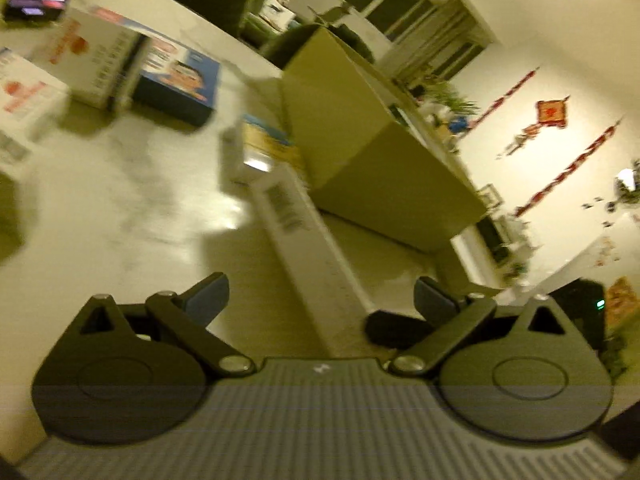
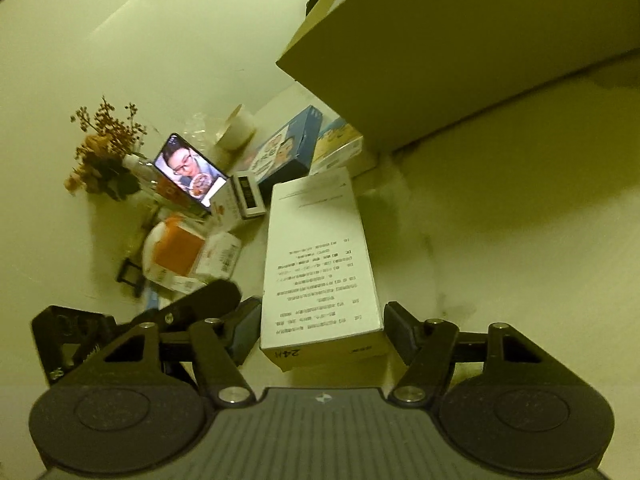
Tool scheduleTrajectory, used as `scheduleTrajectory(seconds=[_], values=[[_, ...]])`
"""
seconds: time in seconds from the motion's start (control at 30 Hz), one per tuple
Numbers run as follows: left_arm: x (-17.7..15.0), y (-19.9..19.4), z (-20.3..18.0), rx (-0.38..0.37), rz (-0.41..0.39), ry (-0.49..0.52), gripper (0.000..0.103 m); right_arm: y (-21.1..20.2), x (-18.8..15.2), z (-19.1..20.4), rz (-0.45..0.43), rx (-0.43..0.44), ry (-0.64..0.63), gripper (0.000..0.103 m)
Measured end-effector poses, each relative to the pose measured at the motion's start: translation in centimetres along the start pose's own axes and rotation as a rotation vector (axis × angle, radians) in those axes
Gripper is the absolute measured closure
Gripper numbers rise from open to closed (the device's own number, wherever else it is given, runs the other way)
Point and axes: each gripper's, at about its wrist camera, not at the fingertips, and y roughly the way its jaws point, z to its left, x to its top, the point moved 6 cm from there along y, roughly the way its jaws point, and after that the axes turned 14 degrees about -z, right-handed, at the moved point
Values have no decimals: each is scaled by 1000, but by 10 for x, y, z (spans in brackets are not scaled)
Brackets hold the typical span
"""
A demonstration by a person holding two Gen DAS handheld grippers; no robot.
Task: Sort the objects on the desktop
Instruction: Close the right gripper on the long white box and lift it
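A long white box (image 2: pixel 320 256) with printed text lies lengthwise on the pale desk (image 2: pixel 500 240). My right gripper (image 2: pixel 322 320) straddles its near end, and both pads sit against the box's sides. In the left wrist view the same white box (image 1: pixel 304 232), showing a barcode, runs away between the fingers of my left gripper (image 1: pixel 320 300). That gripper is open wide, its pads well clear of the box. A black finger of the right gripper (image 1: pixel 388 332) shows beside the box's near end.
A large cardboard box (image 2: pixel 460 40) stands just beyond the white box. Behind lie a blue box with a cartoon face (image 2: pixel 288 148), a yellow-blue box (image 2: pixel 340 140), a lit phone (image 2: pixel 188 168), dried flowers (image 2: pixel 104 148), a tape roll (image 2: pixel 236 132) and orange-white boxes (image 2: pixel 176 252).
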Motion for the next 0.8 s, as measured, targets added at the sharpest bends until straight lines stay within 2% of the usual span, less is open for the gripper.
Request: scheduleTrajectory(seconds=[0.13, 0.33, 0.47, 0.57, 0.8], values=[[-1, 11, -11, -61, 14, -35, 5, -1, 1, 1, -2, 0, -7, 32], [3, 20, -26, -98, 3, -14, 6, -2, 1, -2, -13, -2, -28, 31], [3, 24, -37, -152, 11, -24, 6, -2, 1, -4, -25, -8, -47, 30], [1, 30, -43, -172, 24, -30, 6, -4, 2, -4, -48, -28, -77, 26], [-3, 44, -55, -202, 46, -24, 6, -9, 4, -1, -106, -106, -189, 25]])
